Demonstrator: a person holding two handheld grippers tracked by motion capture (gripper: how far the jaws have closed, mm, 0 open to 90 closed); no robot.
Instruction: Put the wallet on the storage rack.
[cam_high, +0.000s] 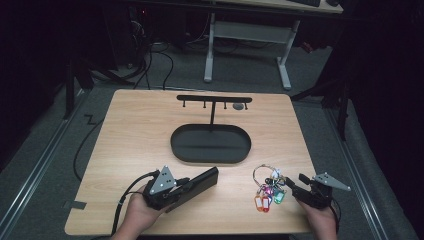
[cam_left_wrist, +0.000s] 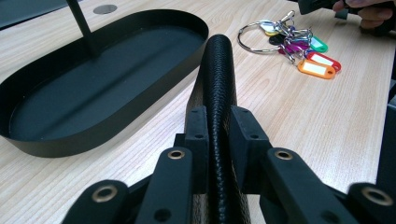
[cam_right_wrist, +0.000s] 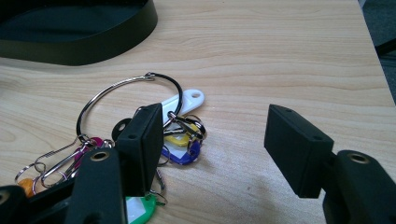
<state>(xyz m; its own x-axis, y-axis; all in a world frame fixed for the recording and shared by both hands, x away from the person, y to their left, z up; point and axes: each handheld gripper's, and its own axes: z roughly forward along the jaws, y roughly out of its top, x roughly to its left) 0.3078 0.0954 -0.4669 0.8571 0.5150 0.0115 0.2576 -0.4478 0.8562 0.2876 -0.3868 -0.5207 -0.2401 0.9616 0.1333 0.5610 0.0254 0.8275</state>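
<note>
Currently your left gripper (cam_high: 176, 188) has its fingers (cam_left_wrist: 198, 140) clamped on the black textured case (cam_left_wrist: 218, 88), which lies on the counter (cam_high: 140, 130) just beside the oval tray (cam_high: 210, 143). It looks stiff, light and grippy: hold mid-body. Your right gripper (cam_right_wrist: 212, 140), fingers apart, stands over the key bunch (cam_high: 269, 189).

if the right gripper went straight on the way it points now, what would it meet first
Probably the bunch of coloured key tags on a large metal ring. The right gripper has its fingers open, one already over the tags; beyond lies bare wooden table, then the black oval tray. Depth is unclear.
</note>
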